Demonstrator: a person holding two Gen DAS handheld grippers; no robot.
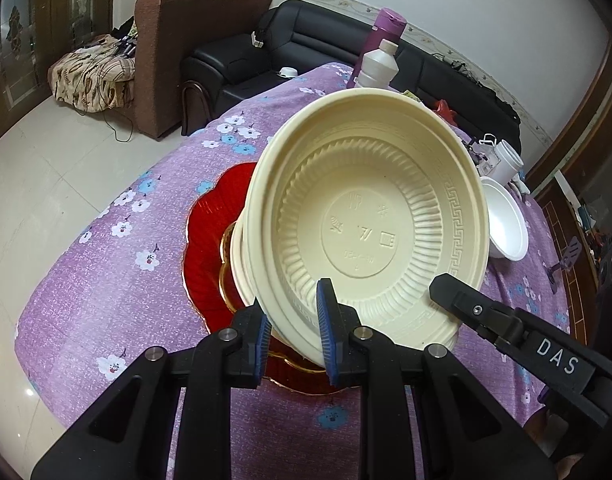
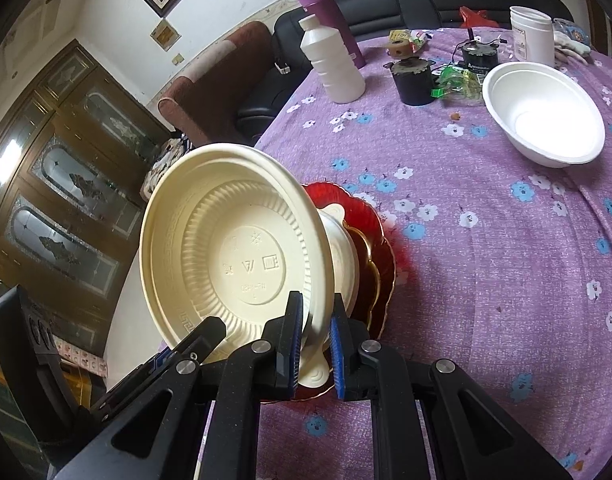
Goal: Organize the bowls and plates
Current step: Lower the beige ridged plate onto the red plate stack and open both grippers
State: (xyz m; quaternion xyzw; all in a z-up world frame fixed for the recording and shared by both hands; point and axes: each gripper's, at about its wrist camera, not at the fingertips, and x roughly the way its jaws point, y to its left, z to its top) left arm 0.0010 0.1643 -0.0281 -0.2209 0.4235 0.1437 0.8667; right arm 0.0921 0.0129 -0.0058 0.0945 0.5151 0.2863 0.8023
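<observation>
A cream plastic bowl [image 1: 370, 216] is held tilted above the table, its inside facing both cameras. My left gripper [image 1: 294, 332] is shut on its near rim. My right gripper [image 2: 316, 344] is shut on the same bowl [image 2: 234, 248] at its rim. Under it a red scalloped plate [image 1: 214, 248] lies on the purple flowered cloth with a smaller gold-rimmed plate and a cream dish on top; the stack also shows in the right wrist view [image 2: 370, 248]. A white bowl [image 2: 542, 116] sits empty at the far right, also in the left wrist view [image 1: 506, 220].
A white bottle [image 2: 334, 68] and a purple flask [image 2: 330, 12] stand at the table's far edge. A black pot [image 2: 414, 80], green wrappers, a white tub [image 2: 532, 36] and small clutter sit behind the white bowl. A black sofa [image 1: 306, 48] and brown armchair stand beyond.
</observation>
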